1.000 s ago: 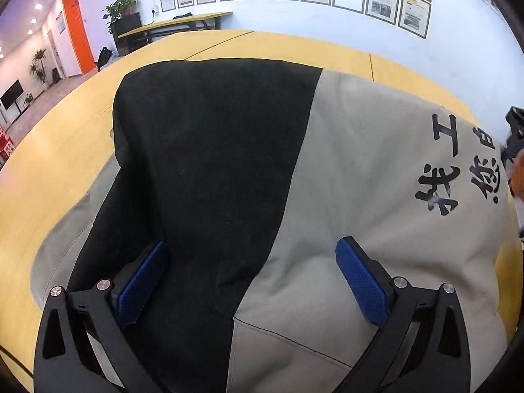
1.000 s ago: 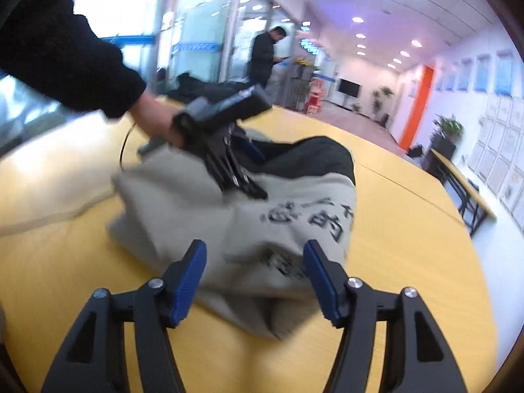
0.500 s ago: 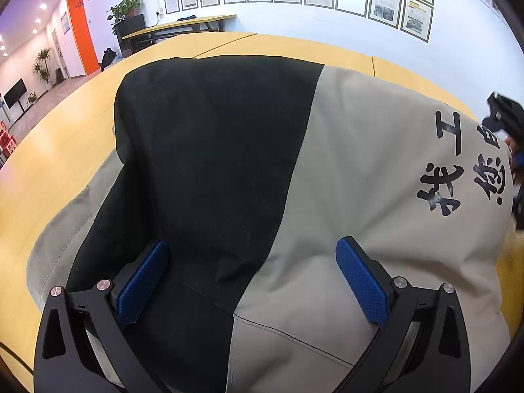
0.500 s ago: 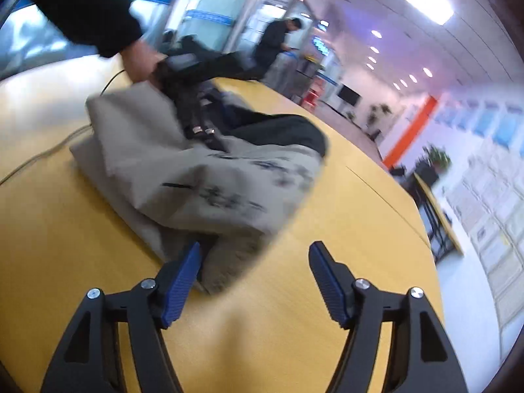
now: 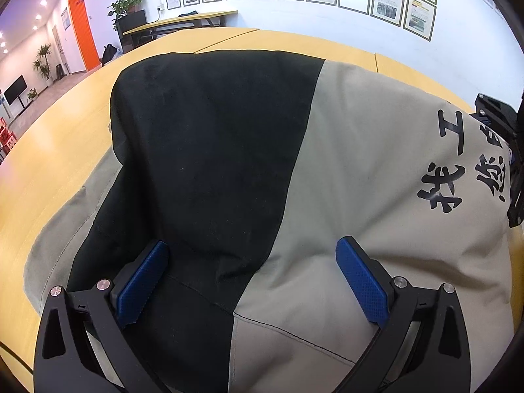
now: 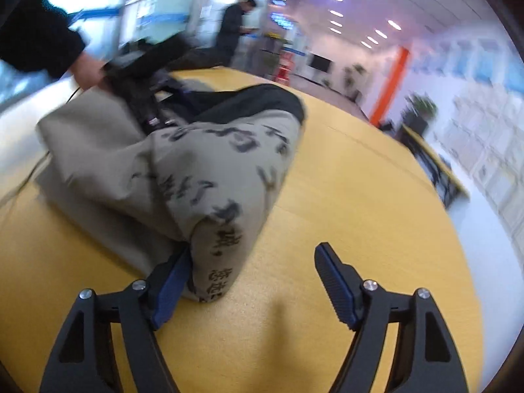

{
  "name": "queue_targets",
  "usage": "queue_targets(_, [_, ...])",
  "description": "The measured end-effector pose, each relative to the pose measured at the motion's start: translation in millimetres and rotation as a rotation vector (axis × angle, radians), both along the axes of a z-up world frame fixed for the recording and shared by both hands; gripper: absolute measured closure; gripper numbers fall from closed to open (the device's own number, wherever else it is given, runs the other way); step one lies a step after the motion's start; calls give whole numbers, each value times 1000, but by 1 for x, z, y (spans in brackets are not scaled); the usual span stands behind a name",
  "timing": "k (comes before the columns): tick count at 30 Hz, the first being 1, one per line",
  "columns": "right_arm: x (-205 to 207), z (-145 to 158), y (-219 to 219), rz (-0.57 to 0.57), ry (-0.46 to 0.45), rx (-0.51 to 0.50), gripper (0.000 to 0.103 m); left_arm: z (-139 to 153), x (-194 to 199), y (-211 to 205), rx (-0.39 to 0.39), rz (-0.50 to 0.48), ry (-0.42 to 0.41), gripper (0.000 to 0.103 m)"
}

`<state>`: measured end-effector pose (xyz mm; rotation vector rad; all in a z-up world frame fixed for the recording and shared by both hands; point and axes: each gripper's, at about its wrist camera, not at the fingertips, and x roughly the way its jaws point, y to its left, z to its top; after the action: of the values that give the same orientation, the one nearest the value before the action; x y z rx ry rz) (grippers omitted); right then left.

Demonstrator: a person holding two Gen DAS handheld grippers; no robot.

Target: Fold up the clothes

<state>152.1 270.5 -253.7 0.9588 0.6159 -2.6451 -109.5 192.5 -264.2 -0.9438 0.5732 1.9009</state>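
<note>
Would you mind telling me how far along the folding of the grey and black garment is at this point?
Partly done. The garment already lies doubled into a bulky bundle on the yellow table. In hand: the left gripper rests open on the bundle, and the right gripper, also open, has one finger at its printed corner. Left to do: flattening the puffy bundle and squaring its uneven edges.

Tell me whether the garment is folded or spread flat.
Folded: the garment sits as a bunched, doubled-over bundle on the table, not flat.
</note>
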Motion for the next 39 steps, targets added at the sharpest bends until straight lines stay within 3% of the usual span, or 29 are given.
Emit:
queue_targets(3, [6,-1,-4,110,-11,92,25,2,8,-4,1,0,-2,0])
queue_targets(10, [-24,-12,-30,123,12,205,27,-1,16,-9,3,0,-8,0])
queue_targets(15, [-43,-4,-16,-55,11,119,20,-1,30,-14,0,0,-5,0])
queue_targets(20, [-37,-6,37,-279,-107,-13,20,2,49,-17,1,-41,-8,0])
queue_targets(23, [-40,-4,49,-305,-157,-61,20,4,58,-23,4,-48,-14,0])
queue_targets(26, [-38,-3,63,-322,-228,-179,20,6,66,-28,6,-51,-19,0])
queue_targets(29, [-27,4,67,-266,-273,-180,20,8,75,-34,6,-51,-19,0])
queue_targets(32, [3,20,69,-162,-302,-1,21,10,111,-43,5,-52,-16,0])
queue_targets(34, [18,41,76,-73,-317,31,24,11,121,-46,6,-50,-14,0])
queue_targets(37, [16,93,61,167,-264,-118,25,12,135,-52,9,-49,-14,0])
queue_targets(39, [-7,103,30,303,-271,-167,27,14,144,-56,9,-49,-13,0])
